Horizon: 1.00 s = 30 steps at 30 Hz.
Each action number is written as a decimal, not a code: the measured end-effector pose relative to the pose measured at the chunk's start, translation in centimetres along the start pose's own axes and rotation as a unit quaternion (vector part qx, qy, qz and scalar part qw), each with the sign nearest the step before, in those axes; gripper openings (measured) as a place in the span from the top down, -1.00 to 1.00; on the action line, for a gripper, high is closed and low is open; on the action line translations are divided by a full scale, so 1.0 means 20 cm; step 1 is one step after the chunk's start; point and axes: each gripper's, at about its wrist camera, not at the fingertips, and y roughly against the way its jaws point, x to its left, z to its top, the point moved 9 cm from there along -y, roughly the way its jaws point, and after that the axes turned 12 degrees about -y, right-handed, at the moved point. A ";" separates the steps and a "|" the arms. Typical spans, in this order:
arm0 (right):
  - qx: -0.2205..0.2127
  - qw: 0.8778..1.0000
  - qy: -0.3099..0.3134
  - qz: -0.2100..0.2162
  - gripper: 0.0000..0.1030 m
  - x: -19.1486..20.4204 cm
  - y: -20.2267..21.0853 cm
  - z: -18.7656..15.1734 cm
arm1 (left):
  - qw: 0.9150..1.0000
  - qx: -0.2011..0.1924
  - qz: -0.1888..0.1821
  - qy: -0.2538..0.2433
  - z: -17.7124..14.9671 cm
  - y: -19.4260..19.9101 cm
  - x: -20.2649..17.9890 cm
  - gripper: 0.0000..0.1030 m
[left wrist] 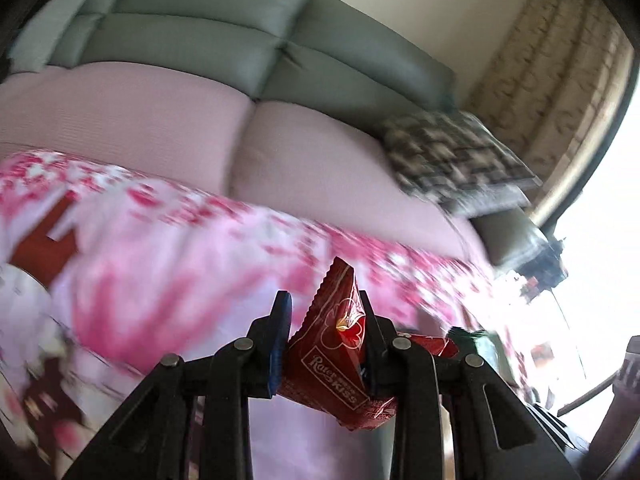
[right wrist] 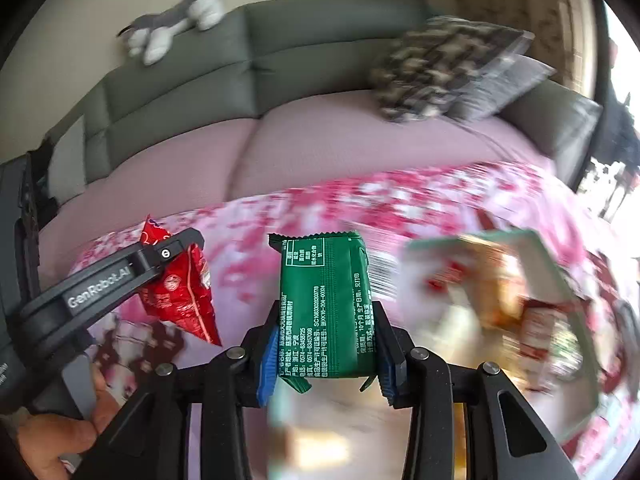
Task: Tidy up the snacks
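Note:
My left gripper point(left wrist: 326, 320) is shut on a small red snack packet point(left wrist: 336, 356), which stands up between the blue pads above the pink flowered tablecloth point(left wrist: 168, 280). In the right wrist view the same left gripper point(right wrist: 176, 256) shows at the left, held by a hand point(right wrist: 52, 440), with the red packet point(right wrist: 180, 296) hanging from it. My right gripper point(right wrist: 326, 344) is shut on a green snack packet point(right wrist: 326, 304), printed side up, lifted over the cloth. A pale green tray point(right wrist: 560, 280) with several snacks lies blurred at the right.
A grey sofa point(right wrist: 248, 64) with a pink seat cover point(left wrist: 120, 120) runs behind the table. Patterned cushions point(right wrist: 444, 68) lie at its right end, and a plush toy point(right wrist: 176, 24) sits on the backrest. Bright window light fills the right edge.

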 end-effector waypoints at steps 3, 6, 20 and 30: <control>-0.006 0.999 -0.016 -0.031 0.18 -0.22 0.06 0.01 | 0.999 0.025 -0.036 -0.018 -0.07 -0.04 -0.23 0.37; -0.002 0.998 -0.036 -0.055 0.18 -0.42 0.07 0.02 | 0.996 0.048 -0.059 -0.038 -0.15 -0.08 -0.44 0.36; 0.025 0.996 -0.059 -0.060 0.15 -0.65 0.04 0.06 | 0.991 0.116 -0.053 -0.046 -0.34 -0.18 -0.74 -0.16; 0.032 0.998 -0.034 -0.052 -0.49 -0.59 0.20 -0.09 | 0.993 0.104 0.038 -0.036 -0.41 0.09 -0.52 -0.81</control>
